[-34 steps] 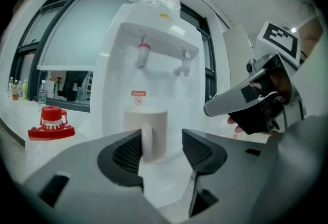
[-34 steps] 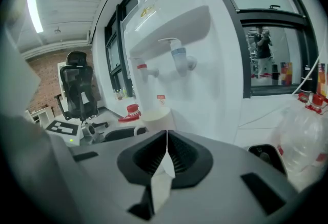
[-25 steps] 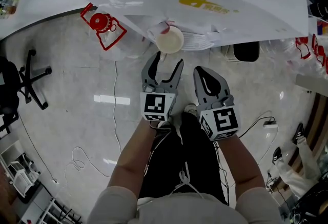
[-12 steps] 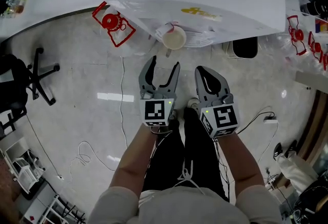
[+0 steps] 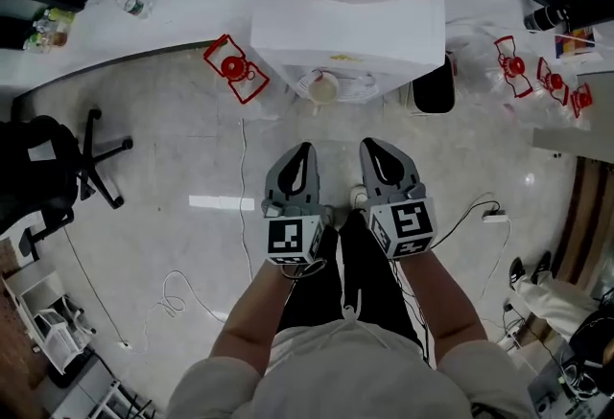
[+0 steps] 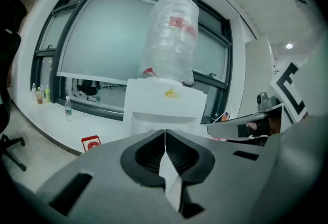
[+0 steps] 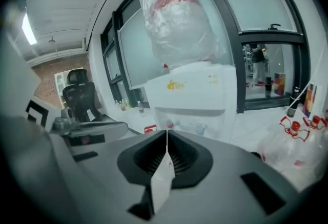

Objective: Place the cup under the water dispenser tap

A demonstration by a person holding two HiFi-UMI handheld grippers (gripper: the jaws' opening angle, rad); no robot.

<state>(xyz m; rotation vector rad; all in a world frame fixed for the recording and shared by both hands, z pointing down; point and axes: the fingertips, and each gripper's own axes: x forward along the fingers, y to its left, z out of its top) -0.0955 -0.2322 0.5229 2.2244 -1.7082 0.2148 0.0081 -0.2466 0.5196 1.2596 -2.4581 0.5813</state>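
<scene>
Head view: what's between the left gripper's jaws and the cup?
Only bare floor. In the head view nothing lies between the left gripper and the cup at the water dispenser.

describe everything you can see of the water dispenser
The water dispenser is a white, boxy cabinet standing upright on the floor, in front of the window ledge. A small yellow logo marks its front. An upturned bottle, wrapped in clear plastic with a red band, sits on top. The front recess holds a red tap and a blue tap; a pale cup stands there.
</scene>
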